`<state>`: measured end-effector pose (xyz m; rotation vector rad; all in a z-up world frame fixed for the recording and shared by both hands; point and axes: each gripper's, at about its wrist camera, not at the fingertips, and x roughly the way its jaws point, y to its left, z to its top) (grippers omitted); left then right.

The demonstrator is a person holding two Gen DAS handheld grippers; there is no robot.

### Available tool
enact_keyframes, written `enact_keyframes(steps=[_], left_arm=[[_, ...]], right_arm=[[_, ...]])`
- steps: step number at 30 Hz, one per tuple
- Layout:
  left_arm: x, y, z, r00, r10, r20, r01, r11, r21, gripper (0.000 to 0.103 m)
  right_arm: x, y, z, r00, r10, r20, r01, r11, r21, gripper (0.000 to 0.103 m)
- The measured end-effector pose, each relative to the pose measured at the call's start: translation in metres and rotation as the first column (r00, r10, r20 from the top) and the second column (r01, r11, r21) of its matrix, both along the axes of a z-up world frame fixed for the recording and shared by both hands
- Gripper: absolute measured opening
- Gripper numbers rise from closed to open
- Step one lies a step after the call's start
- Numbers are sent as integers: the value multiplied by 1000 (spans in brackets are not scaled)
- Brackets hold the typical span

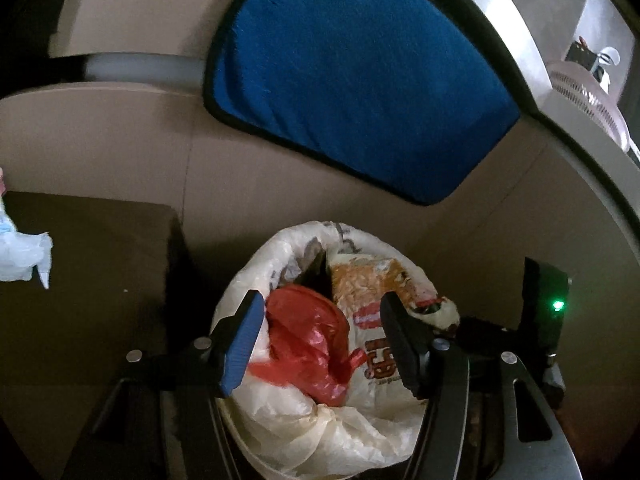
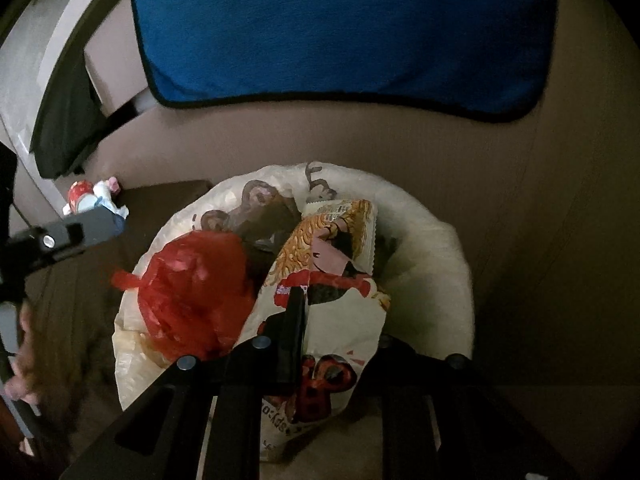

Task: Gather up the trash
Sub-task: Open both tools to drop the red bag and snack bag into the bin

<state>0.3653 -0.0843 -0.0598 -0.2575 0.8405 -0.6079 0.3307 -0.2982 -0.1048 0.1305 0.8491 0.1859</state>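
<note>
Where a blue mat (image 1: 352, 80) lies on the tan floor (image 1: 120, 152), a bin lined with a pale plastic bag (image 1: 320, 432) stands just in front of it, beside a dark low table (image 1: 88, 280). On that table, well apart from the bin, sit a crumpled white wrapper (image 1: 22, 256) and, seen from the right wrist, a small red-and-white packet (image 2: 86, 196). Inside the bin rest a crumpled red plastic bag (image 1: 308, 340) and a printed snack packet (image 2: 332, 280), side by side and touching. Both grippers point steeply down over the bin. The left gripper (image 1: 320, 340) has its jaws spread wide, the red bag below and between them, not pressed by either pad. The right gripper (image 2: 304, 320) has its jaws almost closed, pinching the near part of the snack packet, whose far end stands up into the bin. A blurred hand (image 2: 24, 364) shows at the left edge of the right wrist view.
</note>
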Motion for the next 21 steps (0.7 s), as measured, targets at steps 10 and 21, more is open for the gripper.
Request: enact_keyframes(steps=[10, 21], left_arm=[[-15, 24, 10, 998, 56, 7, -56, 998, -4, 61], [-37, 77, 16, 990, 140, 16, -140, 990, -30, 61]], right_arm=[[26, 34, -9, 992, 38, -123, -55, 989, -136, 18], [-14, 22, 45, 999, -2, 35, 6, 995, -104, 45]])
